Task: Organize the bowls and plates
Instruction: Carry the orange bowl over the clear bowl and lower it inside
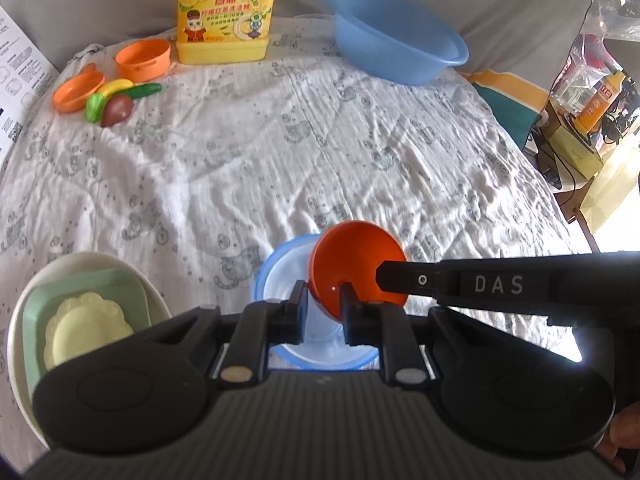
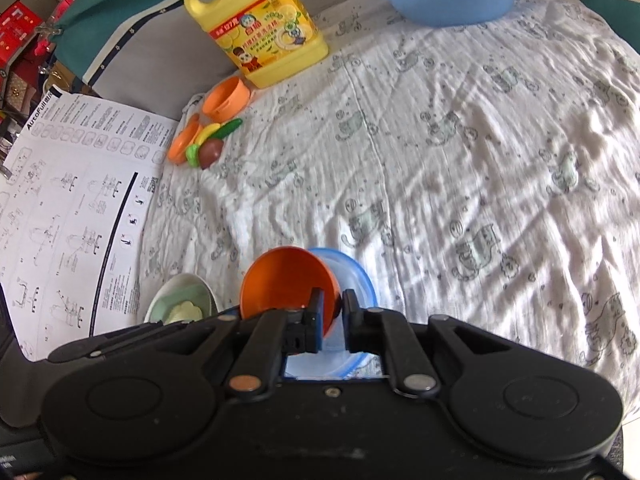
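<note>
Both grippers are clamped on the orange bowl point(image 1: 356, 264): left gripper point(image 1: 323, 294) pinches its near rim, right gripper point(image 2: 331, 307) bites the edge from 3 o'clock. The bowl sits tilted over the blue bowl point(image 1: 276, 268). Stacked plates point(image 1: 84, 308) lie at 9 o'clock, basin point(image 1: 396, 48) at 1 o'clock.

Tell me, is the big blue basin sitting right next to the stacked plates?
No, the blue basin sits at the far side of the cloth, while the stacked plates lie at the near left edge.
</note>
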